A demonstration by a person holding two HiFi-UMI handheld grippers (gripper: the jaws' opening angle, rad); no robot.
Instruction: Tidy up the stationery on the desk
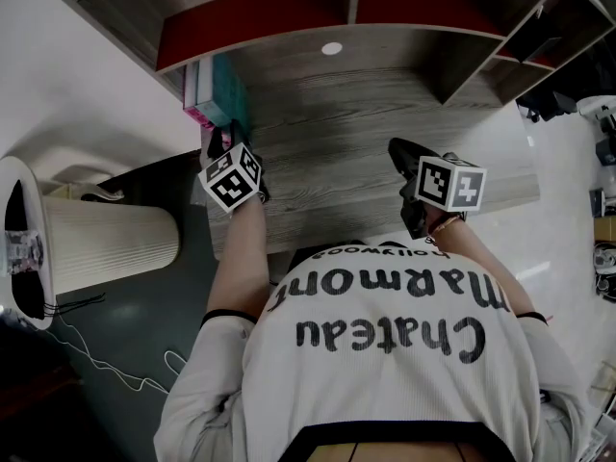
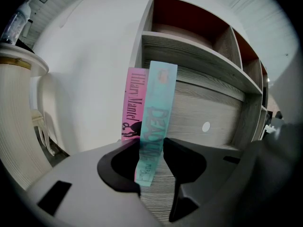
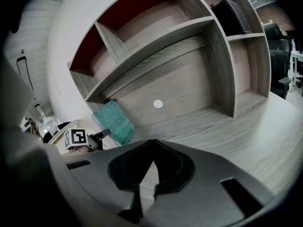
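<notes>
left gripper (image 2: 151, 148) had its jaws closed on the spine of the teal book (image 2: 157, 112), which stood tilted just beside the pink book (image 2: 133, 103), at ten o'clock on the desk (image 1: 337, 152) in the head view. right gripper (image 3: 150, 167) hung empty near four o'clock, jaws almost together. standing that book looked like the step in hand; next it probably needed squaring upright, then letting go. its foot was hidden behind the jaws, and the person's torso covered the desk's near edge.
</notes>
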